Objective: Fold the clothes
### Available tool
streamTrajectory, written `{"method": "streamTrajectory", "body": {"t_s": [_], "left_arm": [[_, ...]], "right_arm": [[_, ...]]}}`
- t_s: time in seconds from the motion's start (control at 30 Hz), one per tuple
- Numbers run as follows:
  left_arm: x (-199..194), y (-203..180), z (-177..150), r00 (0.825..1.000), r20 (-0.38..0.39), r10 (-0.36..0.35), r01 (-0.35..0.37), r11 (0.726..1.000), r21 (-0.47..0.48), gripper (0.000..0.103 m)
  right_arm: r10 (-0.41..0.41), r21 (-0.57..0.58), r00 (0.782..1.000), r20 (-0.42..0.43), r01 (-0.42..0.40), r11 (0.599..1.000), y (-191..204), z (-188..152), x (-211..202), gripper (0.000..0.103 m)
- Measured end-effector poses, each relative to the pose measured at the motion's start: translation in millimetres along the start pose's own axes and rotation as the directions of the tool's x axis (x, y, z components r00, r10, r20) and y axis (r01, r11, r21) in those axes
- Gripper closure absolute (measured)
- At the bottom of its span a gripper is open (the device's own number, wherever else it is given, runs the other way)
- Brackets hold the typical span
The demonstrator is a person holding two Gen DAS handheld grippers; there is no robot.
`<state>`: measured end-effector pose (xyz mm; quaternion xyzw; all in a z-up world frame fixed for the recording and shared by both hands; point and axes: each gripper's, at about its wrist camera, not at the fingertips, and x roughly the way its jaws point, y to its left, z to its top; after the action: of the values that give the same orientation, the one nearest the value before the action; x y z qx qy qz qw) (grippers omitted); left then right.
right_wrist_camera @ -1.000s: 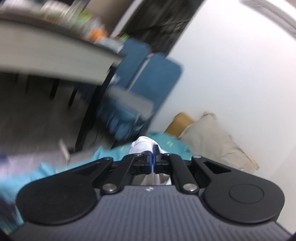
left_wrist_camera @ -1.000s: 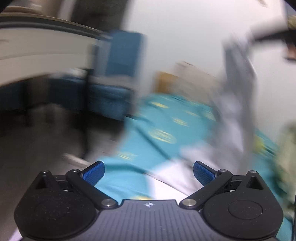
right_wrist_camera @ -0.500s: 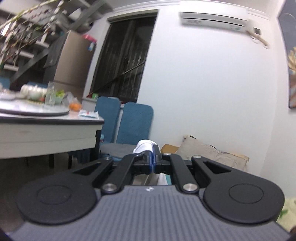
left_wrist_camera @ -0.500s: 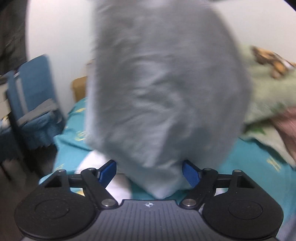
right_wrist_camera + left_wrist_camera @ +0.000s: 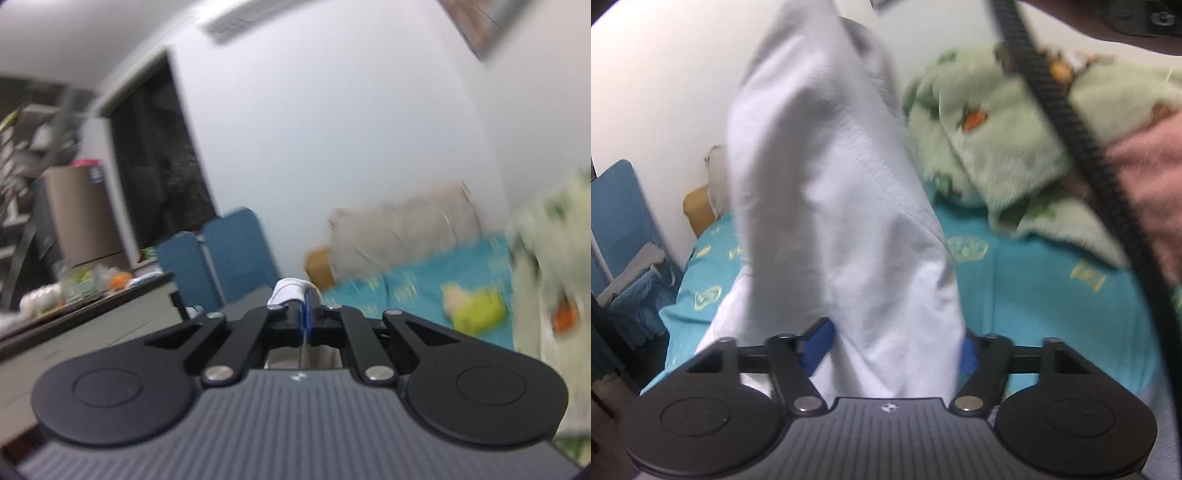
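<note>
Since half a second ago, your left gripper [image 5: 892, 345] has closed in on the hanging white garment [image 5: 831, 192]; the cloth now drops between its blue pads [image 5: 816, 345], which were spread wider then. Both fingers stand apart, with fabric filling the gap, and the right pad is mostly hidden behind a fold. Pad contact cannot be confirmed.

Your right gripper [image 5: 304, 317] is clamped on a bunched white edge of the garment [image 5: 290, 290], which pokes out just ahead of its fingertips. Its view has swung rightward, now taking in the teal bedsheet [image 5: 417, 291] and a beige cushion [image 5: 402, 229].

Beyond the left gripper, the sheet [image 5: 1027, 280] lies below the garment. A green patterned blanket [image 5: 990, 144] sits ahead and to its right.
</note>
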<state>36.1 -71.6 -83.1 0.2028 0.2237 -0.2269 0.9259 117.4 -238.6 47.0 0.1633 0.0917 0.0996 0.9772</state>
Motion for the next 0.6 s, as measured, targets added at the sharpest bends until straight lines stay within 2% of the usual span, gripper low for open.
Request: {"method": "streamTrajectory", "body": {"t_s": [0.1,0.17,0.2,0.23,0.33,0.43,0.53,0.6], "left_arm": [[10,9,-2,0.998,-0.049,0.038,-0.039,0.999,-0.013,0.064],[0,33,5,0.998,-0.030,0.055,-0.059,0.989,-0.138,0.074],[-6,46,9,0.998,-0.014,0.060,-0.061,0.976,-0.209,0.080],[-17,61,12,0.997,0.018,0.070,-0.062,0.958,-0.281,0.081],[-53,110,20,0.985,0.104,0.140,-0.074,0.877,-0.475,0.084],[-77,168,15,0.980,0.118,0.161,-0.050,0.768,-0.638,0.084],[-81,215,-1,0.988,0.039,0.149,-0.068,0.646,-0.760,0.084],[-80,231,-9,0.991,-0.060,0.123,-0.124,0.615,-0.779,0.084]], "right_arm": [[-0.039,0.121,0.999,-0.037,0.043,0.992,-32,-16,9,0.098],[-0.113,0.134,0.991,-0.074,0.122,0.983,-51,-25,16,0.099],[-0.153,0.131,0.983,-0.099,0.165,0.977,-59,-29,18,0.099],[-0.181,0.135,0.975,-0.125,0.197,0.971,-67,-32,21,0.099],[-0.188,0.157,0.964,-0.187,0.218,0.963,-75,-40,25,0.099],[-0.144,0.132,0.965,-0.221,0.176,0.975,-62,-45,27,0.099],[-0.036,0.123,0.958,-0.283,0.074,0.990,-43,-54,30,0.099],[0.021,0.126,0.947,-0.321,0.020,0.992,-29,-63,36,0.099]]}}
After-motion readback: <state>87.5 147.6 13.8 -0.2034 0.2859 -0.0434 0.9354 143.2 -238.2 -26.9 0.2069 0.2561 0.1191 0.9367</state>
